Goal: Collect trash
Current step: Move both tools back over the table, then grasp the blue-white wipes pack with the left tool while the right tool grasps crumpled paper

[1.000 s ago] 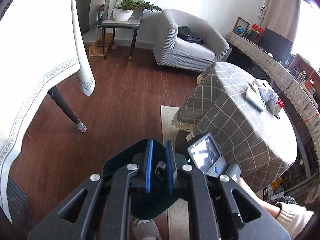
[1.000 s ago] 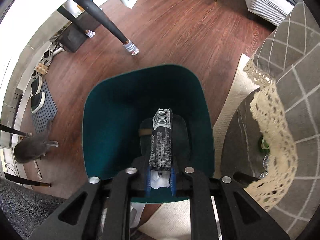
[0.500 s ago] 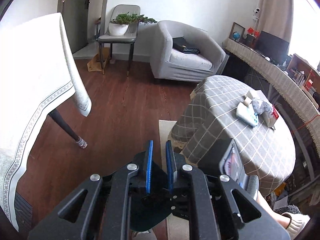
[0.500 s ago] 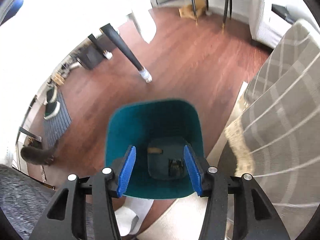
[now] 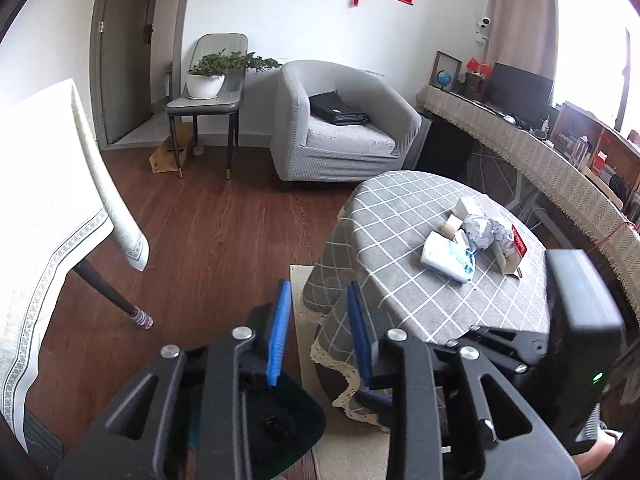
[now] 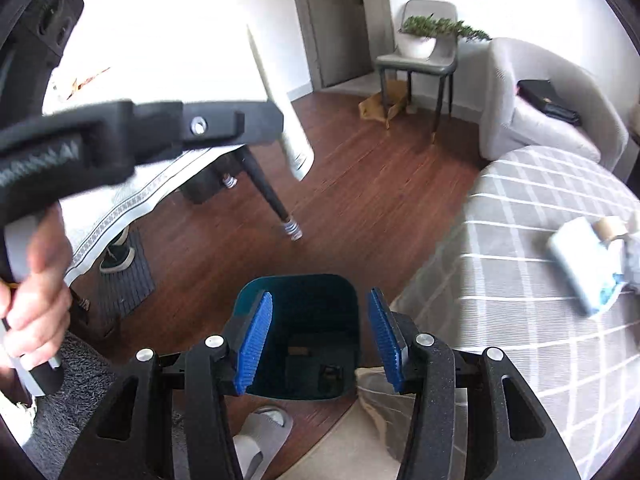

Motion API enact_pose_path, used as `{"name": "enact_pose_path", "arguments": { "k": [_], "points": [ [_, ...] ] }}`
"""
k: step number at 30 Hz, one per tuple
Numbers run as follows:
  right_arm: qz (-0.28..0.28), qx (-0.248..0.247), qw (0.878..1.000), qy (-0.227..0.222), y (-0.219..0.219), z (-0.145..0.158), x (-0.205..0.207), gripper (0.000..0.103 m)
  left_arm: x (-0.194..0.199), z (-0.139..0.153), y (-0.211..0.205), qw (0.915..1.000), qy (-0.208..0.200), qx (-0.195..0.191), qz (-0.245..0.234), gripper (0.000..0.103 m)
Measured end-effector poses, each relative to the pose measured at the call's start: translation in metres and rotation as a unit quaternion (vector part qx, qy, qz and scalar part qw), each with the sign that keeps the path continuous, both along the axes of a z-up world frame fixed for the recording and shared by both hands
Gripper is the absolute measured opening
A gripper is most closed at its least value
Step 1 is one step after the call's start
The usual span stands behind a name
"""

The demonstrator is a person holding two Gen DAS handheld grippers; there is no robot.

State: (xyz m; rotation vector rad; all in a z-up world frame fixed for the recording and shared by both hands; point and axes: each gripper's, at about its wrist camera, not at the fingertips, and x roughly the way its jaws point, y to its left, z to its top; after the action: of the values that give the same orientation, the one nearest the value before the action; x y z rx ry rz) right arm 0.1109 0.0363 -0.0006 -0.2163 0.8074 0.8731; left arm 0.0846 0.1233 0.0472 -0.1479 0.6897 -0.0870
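A teal trash bin (image 6: 320, 320) stands on the floor beside the round checked table (image 5: 400, 216); small dark items lie at its bottom. It also shows low in the left wrist view (image 5: 296, 416). On the table lie a white-and-blue packet (image 5: 446, 260), crumpled grey paper (image 5: 486, 232), a cardboard roll (image 5: 454, 224) and a small box with a red label (image 5: 516, 248). My left gripper (image 5: 318, 332) is open and empty, raised beside the table edge. My right gripper (image 6: 320, 336) is open and empty above the bin.
A white-clothed table (image 5: 44, 208) with a dark leg (image 5: 112, 296) stands left. A grey armchair (image 5: 344, 128) and a chair with a potted plant (image 5: 208, 84) stand at the back. A rug (image 5: 344, 440) lies under the round table. A slipper (image 6: 260, 436) lies by the bin.
My right gripper opened and dropped the dark barcoded wrapper into the bin. Both grippers rose and tilted up toward the table. My left gripper opened from nearly closed.
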Motion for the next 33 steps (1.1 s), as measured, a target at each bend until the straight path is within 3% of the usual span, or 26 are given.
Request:
{"name": "enact_pose_path", "arguments": {
  "k": [8,15,20,28,33],
  "points": [
    [-0.081,0.002,0.996,-0.039,-0.068,0.015,0.021,0.051,0.019,0.001,-0.05,0.9983,-0.018,0.019,-0.052,0.051],
    [-0.165,0.007,0.984,-0.059,-0.135,0.022,0.044,0.051,0.039,-0.008,-0.089,0.9958,-0.016,0.02,-0.088,0.068],
    [-0.22,-0.001,0.973,-0.071,-0.173,0.018,0.061,0.051,0.061,-0.016,-0.119,0.9871,-0.028,0.057,-0.147,0.08],
    [-0.256,0.013,0.966,-0.041,-0.217,0.007,0.069,0.051,0.098,-0.037,-0.14,0.979,-0.003,0.046,-0.198,0.083],
    [-0.265,0.038,0.963,-0.03,-0.236,0.012,0.067,0.058,0.113,-0.048,-0.155,0.9717,0.016,0.058,-0.228,0.085]
  ]
}}
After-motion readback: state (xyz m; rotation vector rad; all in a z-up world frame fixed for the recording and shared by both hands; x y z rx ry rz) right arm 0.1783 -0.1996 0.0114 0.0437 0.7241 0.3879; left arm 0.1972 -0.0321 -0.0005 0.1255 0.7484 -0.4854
